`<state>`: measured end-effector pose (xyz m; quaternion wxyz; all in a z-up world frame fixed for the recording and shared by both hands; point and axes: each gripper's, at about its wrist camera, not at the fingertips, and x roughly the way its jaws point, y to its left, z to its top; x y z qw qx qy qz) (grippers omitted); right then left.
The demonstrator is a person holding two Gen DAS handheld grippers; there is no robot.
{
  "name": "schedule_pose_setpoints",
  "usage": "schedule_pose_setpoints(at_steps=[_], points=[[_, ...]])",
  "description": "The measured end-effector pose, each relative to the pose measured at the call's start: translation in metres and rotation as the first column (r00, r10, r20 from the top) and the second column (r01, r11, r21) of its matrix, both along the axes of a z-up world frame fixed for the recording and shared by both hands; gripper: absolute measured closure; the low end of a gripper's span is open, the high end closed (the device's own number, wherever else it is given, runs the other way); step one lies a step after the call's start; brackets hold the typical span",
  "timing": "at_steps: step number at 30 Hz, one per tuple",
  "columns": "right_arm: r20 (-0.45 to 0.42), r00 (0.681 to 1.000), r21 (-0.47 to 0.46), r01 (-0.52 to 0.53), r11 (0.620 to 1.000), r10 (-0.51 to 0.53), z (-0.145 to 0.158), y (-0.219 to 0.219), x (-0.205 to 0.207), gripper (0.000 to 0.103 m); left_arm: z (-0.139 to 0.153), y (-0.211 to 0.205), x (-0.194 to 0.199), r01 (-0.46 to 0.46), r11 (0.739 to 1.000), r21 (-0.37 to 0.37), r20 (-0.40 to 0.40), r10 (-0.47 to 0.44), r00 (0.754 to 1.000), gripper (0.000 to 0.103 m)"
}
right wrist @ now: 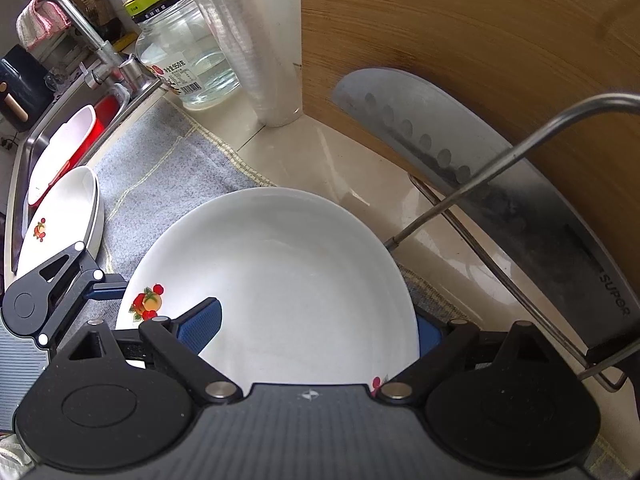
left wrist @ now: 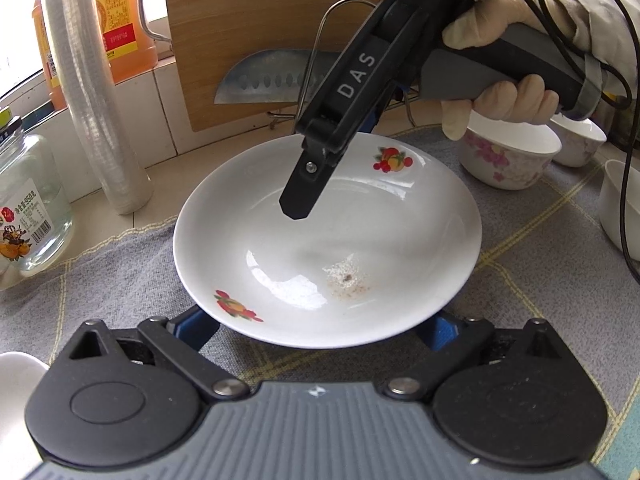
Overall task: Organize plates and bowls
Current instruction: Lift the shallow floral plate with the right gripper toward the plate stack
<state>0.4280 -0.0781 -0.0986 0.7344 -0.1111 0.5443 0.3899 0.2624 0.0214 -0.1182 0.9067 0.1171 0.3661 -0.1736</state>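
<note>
A white plate with fruit decals [left wrist: 328,240] is held tilted above the grey cloth. My right gripper [left wrist: 316,176] is shut on its far rim, one finger over the plate and one under it; in the right wrist view [right wrist: 316,330] its blue pads straddle the same plate [right wrist: 276,280]. My left gripper [left wrist: 320,330] is open, its blue pads spread wide under the plate's near rim. The plate has a brown stain near its middle. A second fruit-decal plate [right wrist: 60,216] lies by the sink. Floral bowls [left wrist: 508,156] stand at the right.
A wire dish rack [right wrist: 508,160], a cleaver [right wrist: 480,184] and a wooden cutting board [left wrist: 256,20] stand behind the plate. A glass jar [left wrist: 28,200], a sleeve of cups [left wrist: 96,100] and oil bottles are at the left. The sink [right wrist: 52,152] holds a red-and-white dish.
</note>
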Motion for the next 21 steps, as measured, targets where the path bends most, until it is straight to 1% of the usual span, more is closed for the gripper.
schedule_pose_setpoints(at_steps=[12,21], points=[[0.018,1.000,0.019,-0.005,1.000,0.005,0.018,0.000,-0.017,0.005,0.017,0.002,-0.015,-0.013,1.000,0.004,0.007,0.013,1.000,0.003],[0.038,0.999,0.030,-0.017,0.999,0.016,0.034,0.001,-0.040,0.005,0.031,0.002,-0.038,-0.024,1.000,0.000,0.009,0.024,1.000,0.003]])
